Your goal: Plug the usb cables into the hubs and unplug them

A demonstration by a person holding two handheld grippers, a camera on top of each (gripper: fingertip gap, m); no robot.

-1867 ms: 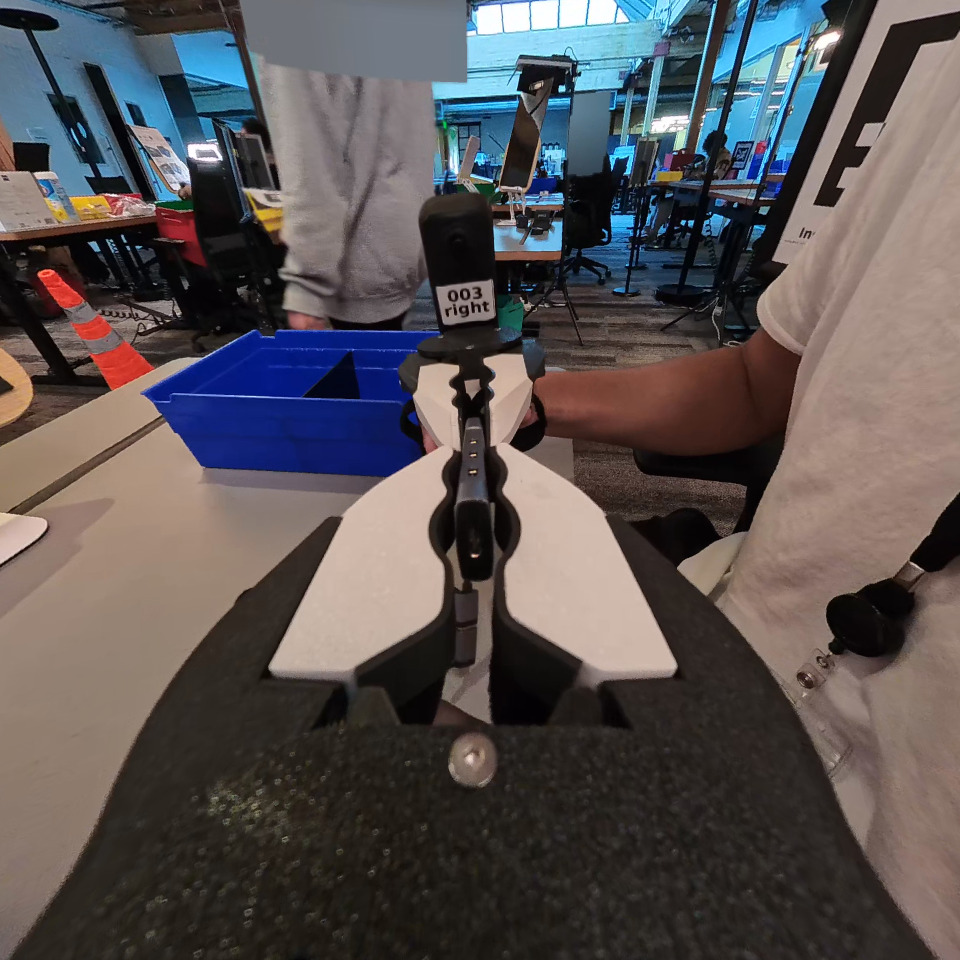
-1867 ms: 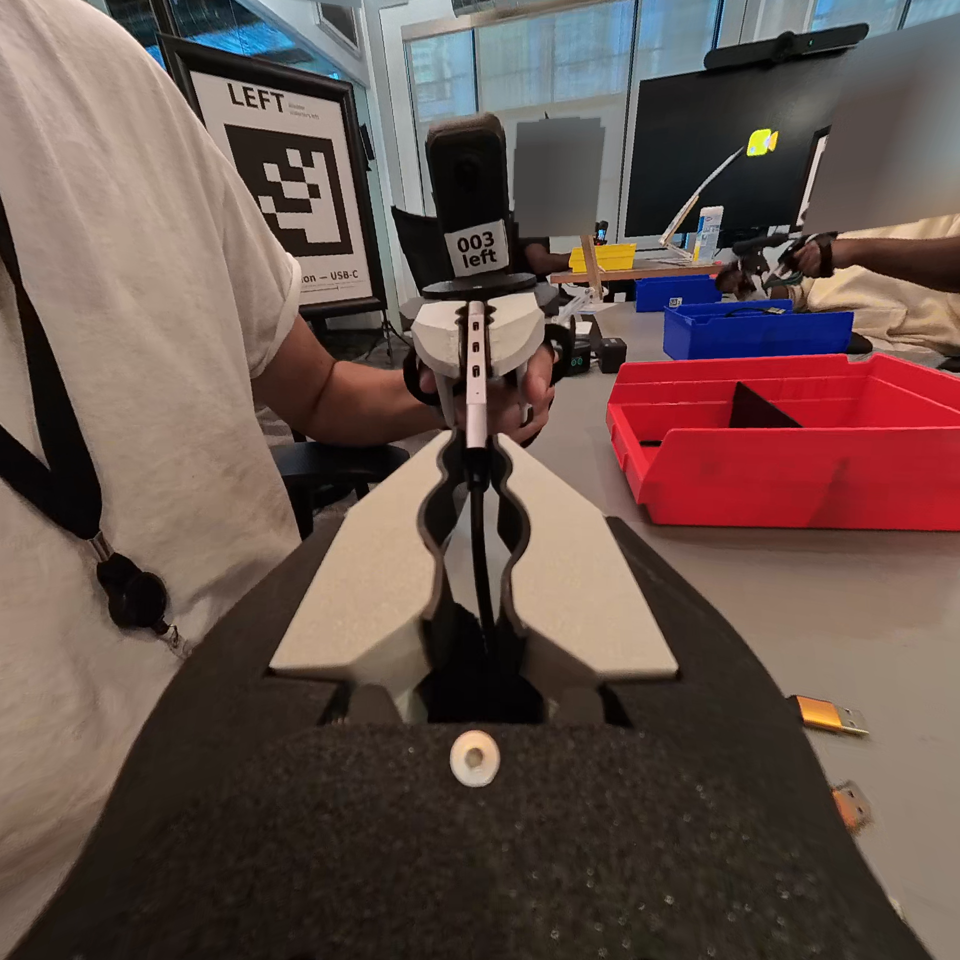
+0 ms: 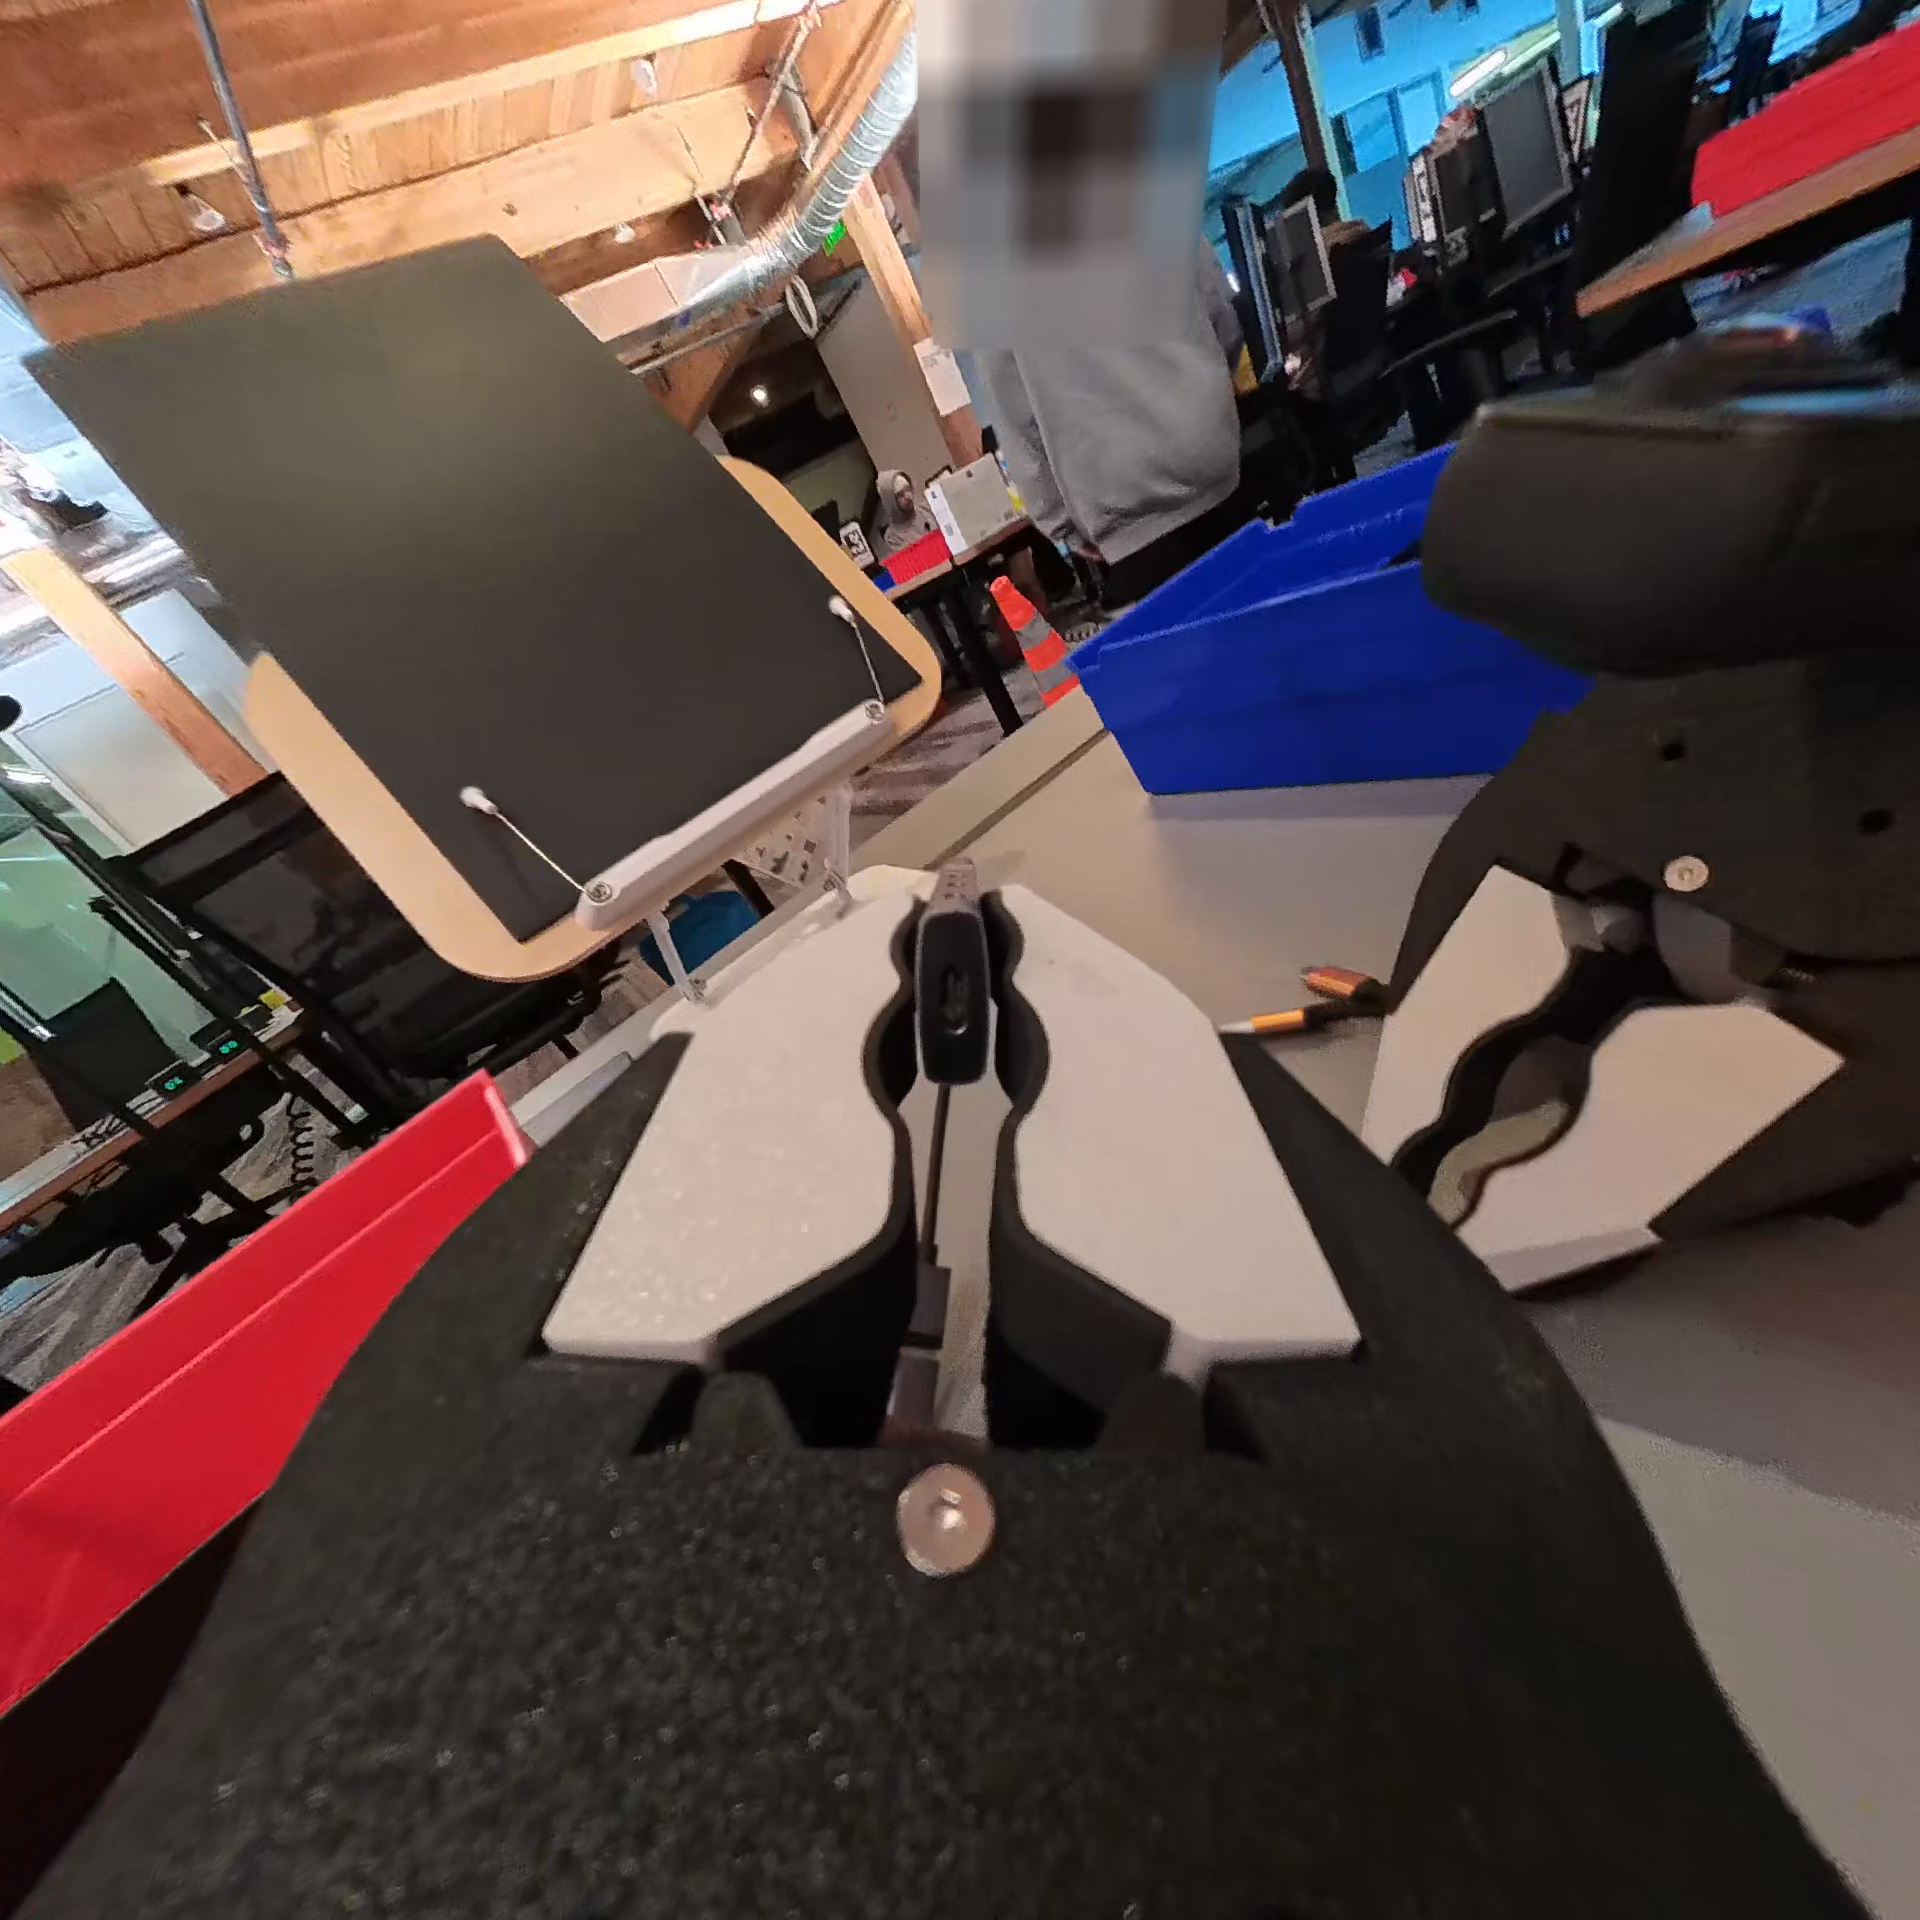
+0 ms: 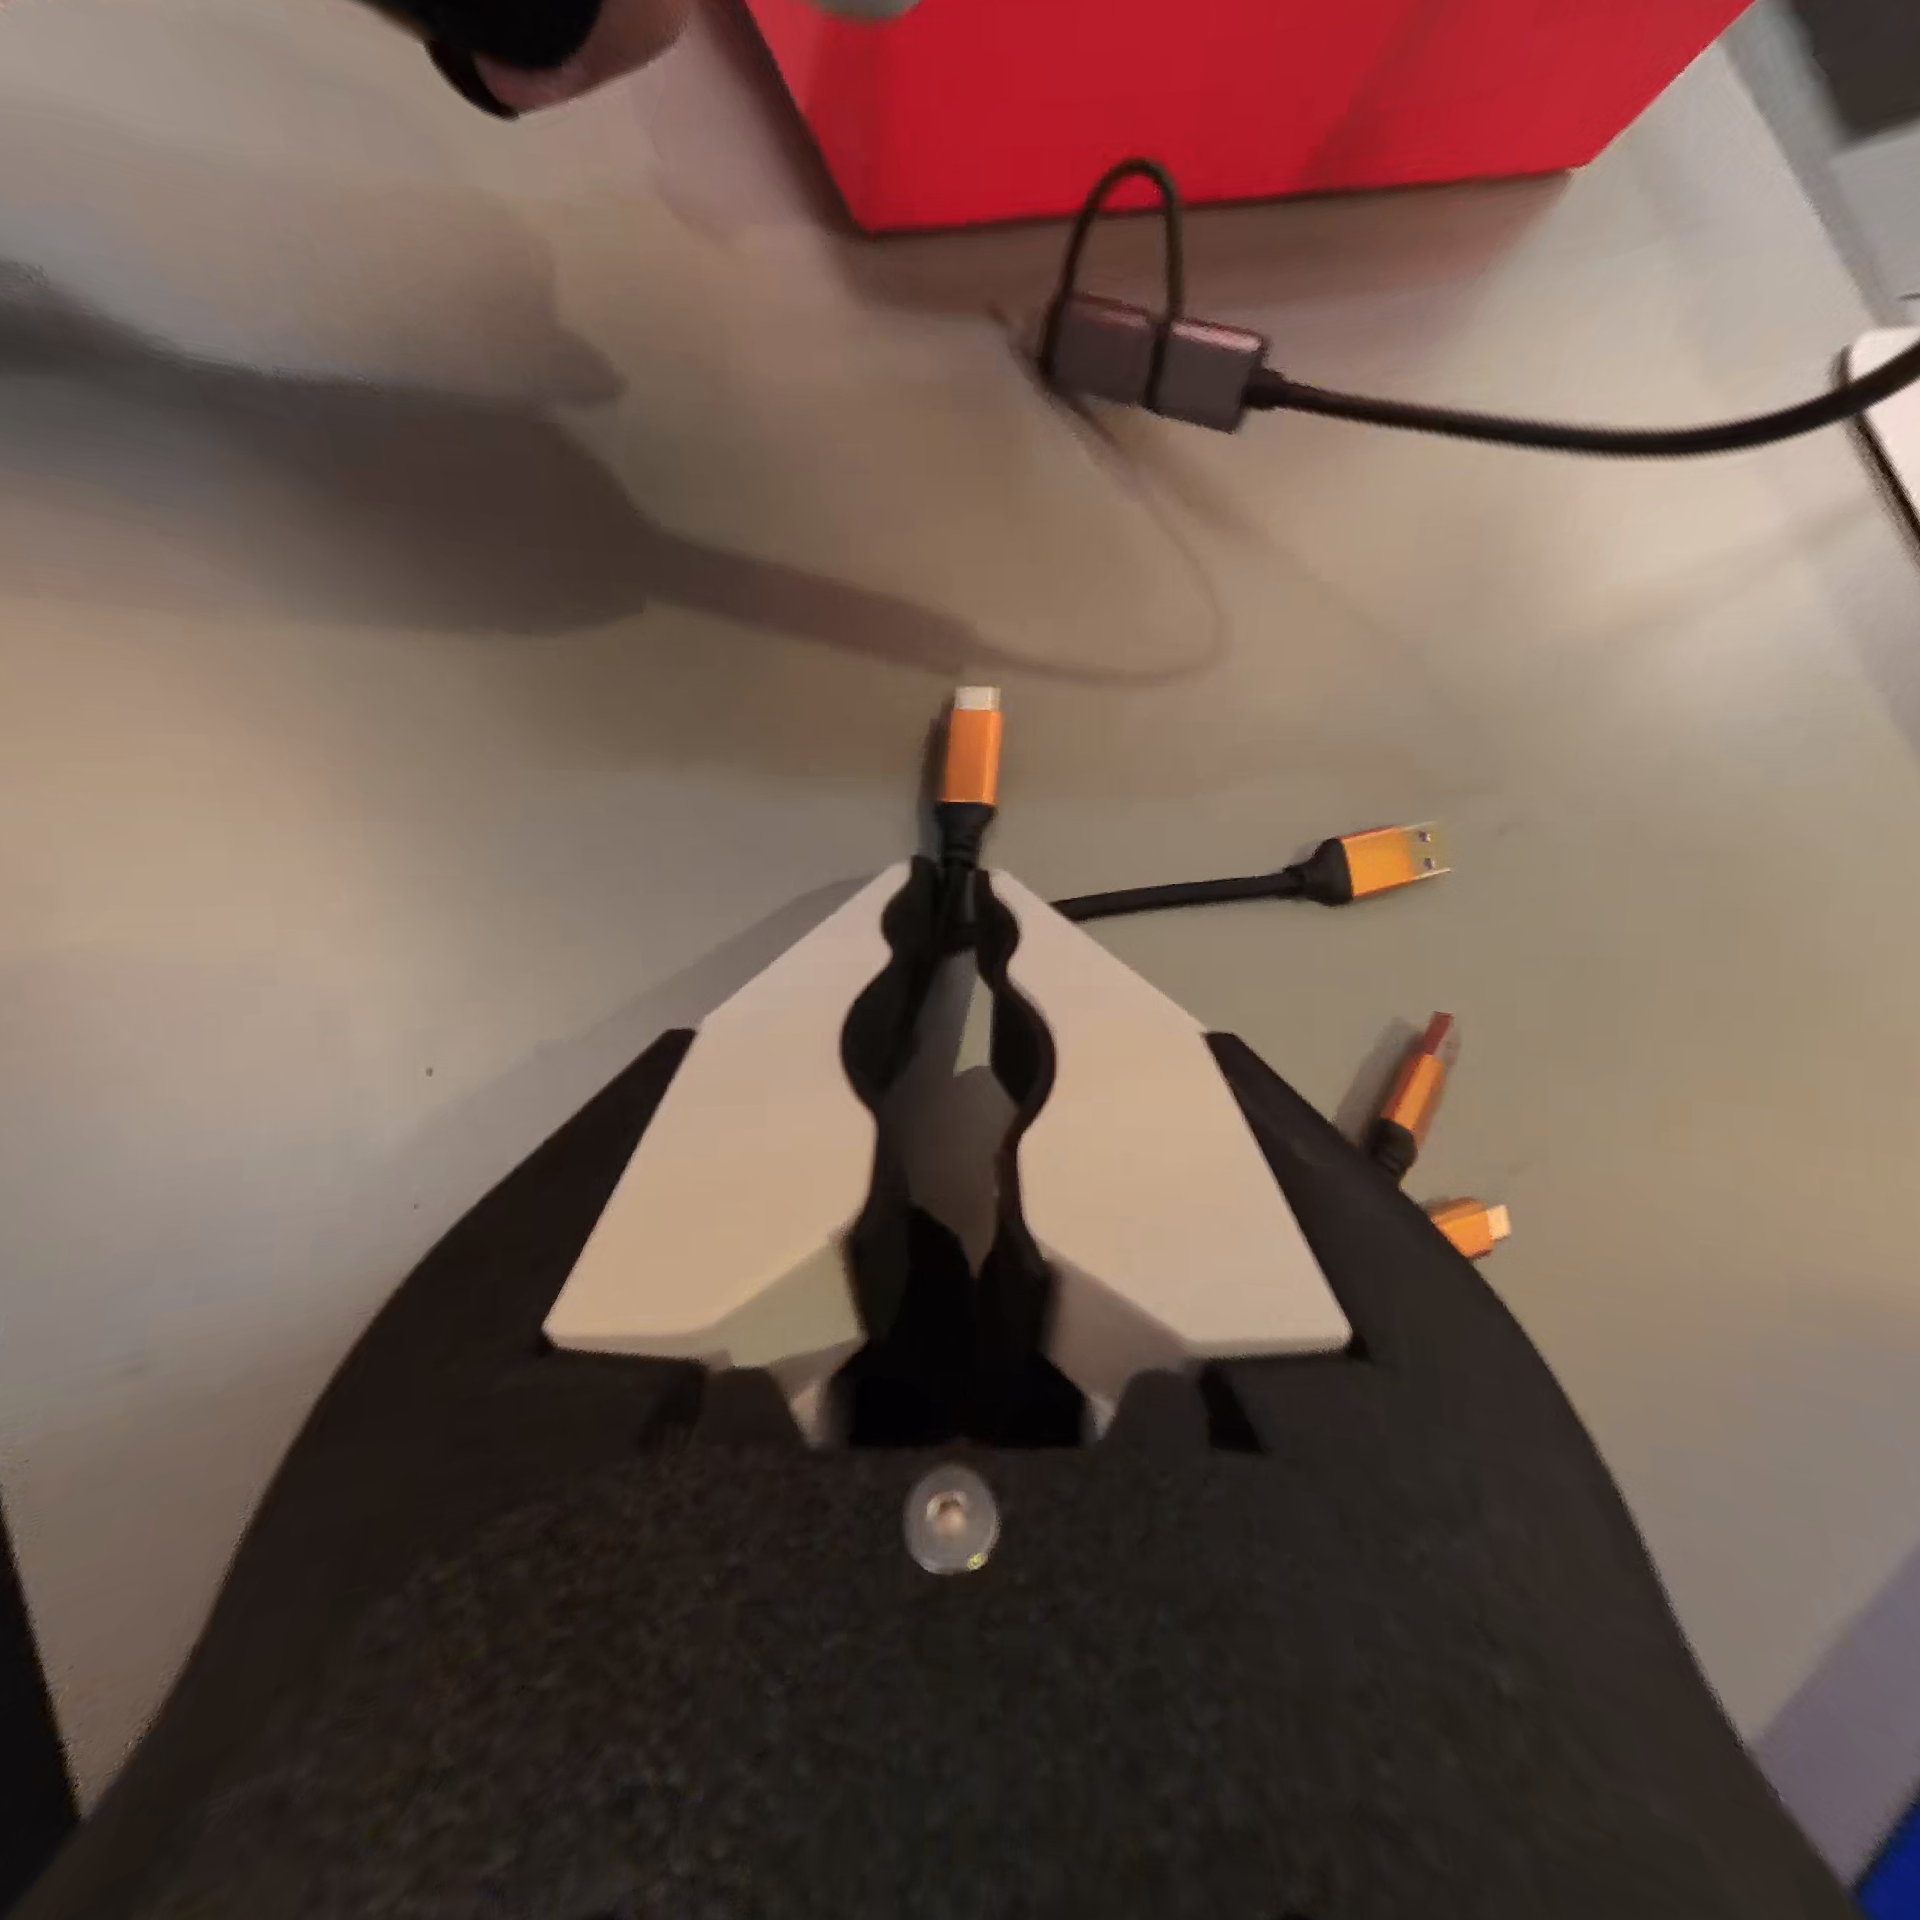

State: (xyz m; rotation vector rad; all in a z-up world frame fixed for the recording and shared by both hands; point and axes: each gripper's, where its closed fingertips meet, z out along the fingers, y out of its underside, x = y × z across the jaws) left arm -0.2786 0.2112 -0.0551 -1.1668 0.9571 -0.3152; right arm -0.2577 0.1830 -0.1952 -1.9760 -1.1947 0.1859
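My left gripper is shut on a small dark hub, held above the grey table with its port end facing the camera. A thin lead hangs from the hub between the fingers. My right gripper points down at the table and is shut on a black cable just behind its orange USB-C plug, which sticks out past the tips. The right gripper also shows in the left wrist view, low on the table. A grey hub with a black lead lies near the red bin.
A red bin stands beyond the grey hub. Loose orange plugs lie to the right of my right gripper. A blue bin stands at the back right, with a black board on a stand at the left. A person in grey stands beyond the table. My hands' fingertips stand some 15 cm from each other.
The grippers faced each other with the cable end at the hub. Now they are apart. The right gripper has dropped to the table holding the orange-plug cable, and the left has swung left with the hub.
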